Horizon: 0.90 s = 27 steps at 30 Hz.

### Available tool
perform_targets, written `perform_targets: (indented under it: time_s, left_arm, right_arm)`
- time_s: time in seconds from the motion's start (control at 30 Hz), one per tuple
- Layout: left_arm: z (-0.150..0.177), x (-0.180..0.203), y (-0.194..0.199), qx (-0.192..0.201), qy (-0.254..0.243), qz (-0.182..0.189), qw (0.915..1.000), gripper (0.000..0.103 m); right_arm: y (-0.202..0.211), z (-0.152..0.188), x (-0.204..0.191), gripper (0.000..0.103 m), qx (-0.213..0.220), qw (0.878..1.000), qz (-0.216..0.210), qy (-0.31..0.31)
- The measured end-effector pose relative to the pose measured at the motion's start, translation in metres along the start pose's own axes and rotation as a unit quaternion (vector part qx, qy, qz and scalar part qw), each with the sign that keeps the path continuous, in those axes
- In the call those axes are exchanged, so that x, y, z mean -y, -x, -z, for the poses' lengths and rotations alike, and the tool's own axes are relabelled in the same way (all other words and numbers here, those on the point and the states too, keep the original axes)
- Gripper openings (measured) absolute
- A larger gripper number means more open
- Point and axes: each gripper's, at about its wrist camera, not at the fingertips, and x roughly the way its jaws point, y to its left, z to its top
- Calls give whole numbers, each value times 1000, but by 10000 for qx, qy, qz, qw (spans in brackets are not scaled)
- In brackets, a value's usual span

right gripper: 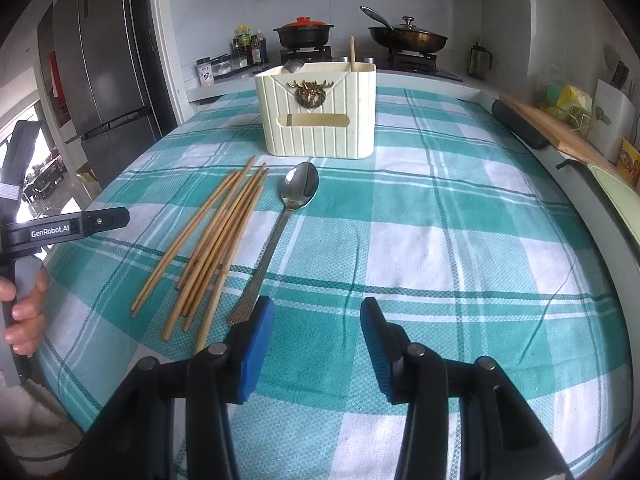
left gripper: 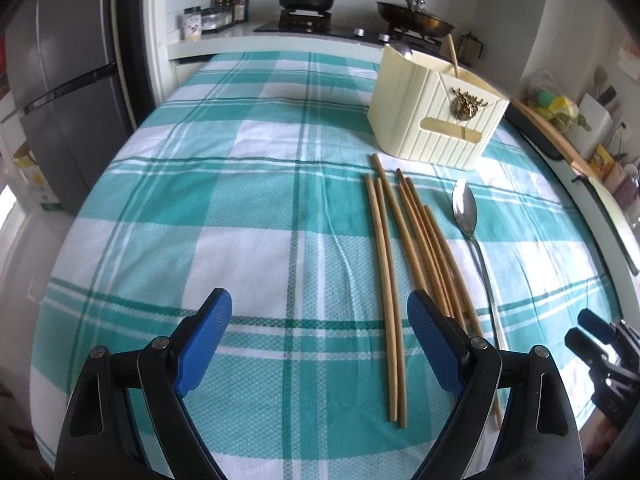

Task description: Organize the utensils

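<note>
Your left gripper (left gripper: 320, 344) hangs low over the near edge of the tabletop (left gripper: 240, 184), pointing across the checked cloth, its blue-padded jaws spread wide with nothing between them. Your right gripper (right gripper: 318, 344) sits at much the same height, aimed at the cream holder (right gripper: 318, 114), jaws likewise parted and empty. In the right wrist view your left hand (right gripper: 26, 312) shows at the frame's edge, fingers wrapped round the black handle of its tool.

The loose utensils lie on the cloth between the grippers and the holder. Chopsticks (left gripper: 404, 256) lie in a rough bundle, lengthwise toward the holder, some crossing; about seven can be counted, though where they overlap the count is uncertain. Just beside them lies one metal spoon (right gripper: 298, 190), bowl toward the holder, its handle end close by the left pad of the right gripper. In the left wrist view the right-hand pad overlaps the near ends of several chopsticks; whether it touches them you cannot tell.

The holder stands upright at the far side of the cloth, near the tips of the chopsticks. From its top stick out one spoon bowl (right gripper: 293, 65) and one wooden stick (right gripper: 352, 54).
</note>
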Motion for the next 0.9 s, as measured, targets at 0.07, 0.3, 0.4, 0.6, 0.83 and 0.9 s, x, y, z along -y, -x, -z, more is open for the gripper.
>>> perform_targets:
  time_s: [0.07, 0.3, 0.4, 0.6, 0.83, 0.9]
  left_arm:
    - [-8, 6, -13, -40, -191, 14, 9998, 90]
    - [-28, 18, -62, -250, -453, -249, 9983, 90]
    - [-31, 19, -74, -315, -459, -394, 9977, 90]
    - [-34, 21, -83, -398, -491, -399, 9972, 91]
    - [-35, 21, -89, -469, -498, -436, 9967, 89]
    - [-36, 21, -89, -458, -489, -400, 9969, 83]
  right_arm:
    - [0, 0, 0, 46, -1, 10000, 4, 2]
    - [2, 2, 8, 46, -10, 9999, -31, -106]
    - [4, 3, 12, 46, -9, 9999, -26, -135]
    - [-1, 2, 19, 46, -25, 9998, -17, -211]
    - [-10, 0, 16, 46, -101, 9998, -53, -168]
    - [-17, -8, 13, 46, -105, 9999, -73, -101]
